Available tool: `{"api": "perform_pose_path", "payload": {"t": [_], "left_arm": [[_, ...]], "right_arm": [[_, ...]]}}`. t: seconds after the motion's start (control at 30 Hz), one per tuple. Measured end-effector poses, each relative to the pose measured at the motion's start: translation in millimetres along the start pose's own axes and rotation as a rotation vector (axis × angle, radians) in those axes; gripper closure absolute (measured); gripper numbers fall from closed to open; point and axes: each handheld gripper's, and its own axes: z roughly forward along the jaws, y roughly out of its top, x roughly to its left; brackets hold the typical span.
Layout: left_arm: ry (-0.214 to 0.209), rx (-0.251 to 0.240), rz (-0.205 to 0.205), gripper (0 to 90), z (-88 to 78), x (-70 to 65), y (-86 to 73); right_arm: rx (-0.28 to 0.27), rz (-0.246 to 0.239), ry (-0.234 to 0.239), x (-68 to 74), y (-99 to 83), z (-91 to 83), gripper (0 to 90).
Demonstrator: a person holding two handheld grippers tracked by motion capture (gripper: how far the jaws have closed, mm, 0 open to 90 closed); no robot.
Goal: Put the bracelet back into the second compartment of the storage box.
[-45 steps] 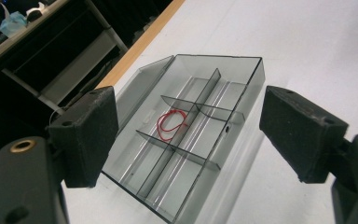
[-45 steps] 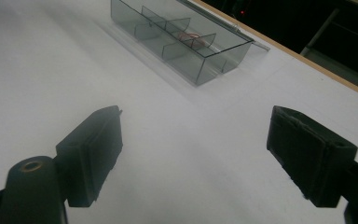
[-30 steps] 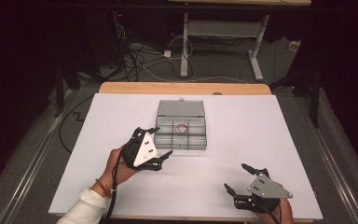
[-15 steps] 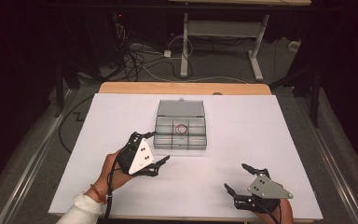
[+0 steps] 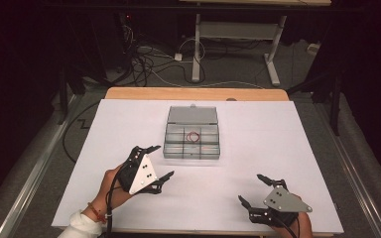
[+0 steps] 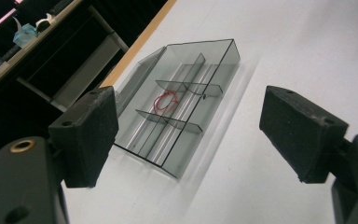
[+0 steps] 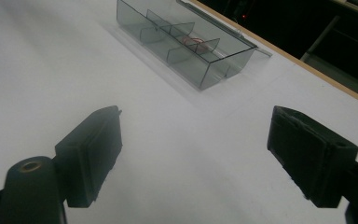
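The clear compartment box [image 5: 192, 141] sits mid-table with its lid laid back, a red rubber band [image 5: 194, 136] in a middle cell, on a white table [image 5: 278, 148] with a wooden far edge; cables and a desk frame stand on the dark floor beyond. From above, the left gripper [image 5: 155, 162] has drawn back from the box towards the near-left since a second ago; the right gripper [image 5: 254, 189] has stayed near the front edge.

In the left gripper view, the jaws gape wide, empty, the box ahead.

In the right gripper view, jaws likewise wide and empty above bare white.

Spread gripper [image 7: 193, 158], clear box [image 7: 186, 44] beyond
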Motion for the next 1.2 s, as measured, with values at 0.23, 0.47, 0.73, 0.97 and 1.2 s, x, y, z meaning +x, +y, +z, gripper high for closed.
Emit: {"api": "perform_pose_path", "payload": {"t": [0.23, 0.47, 0.73, 0.97, 1.2], "left_arm": [[0.008, 0.013, 0.008, 18.9, -2.3, -5.6, -9.7], [0.010, 0.026, 0.007, 18.9, -5.3, -12.4, -23.9], [0.020, 0.031, -0.010, 18.9, -10.8, -15.5, -40.9], [0.028, 0.047, -0.039, 18.9, -15.6, -16.9, -54.5], [0.027, 0.077, -0.063, 18.9, -20.7, -18.0, -68.1]], "right_arm": [[0.000, -0.002, 0.000, 0.2, 0.3, -0.4, 18.4], [0.003, -0.004, 0.002, 0.6, -0.6, 0.1, 18.4], [0.007, -0.008, 0.006, 1.2, -1.3, 1.3, 18.4], [0.009, -0.008, 0.008, 2.0, -1.2, 2.0, 18.4], [0.008, -0.006, 0.010, 2.4, -1.0, 2.2, 18.5]]}}
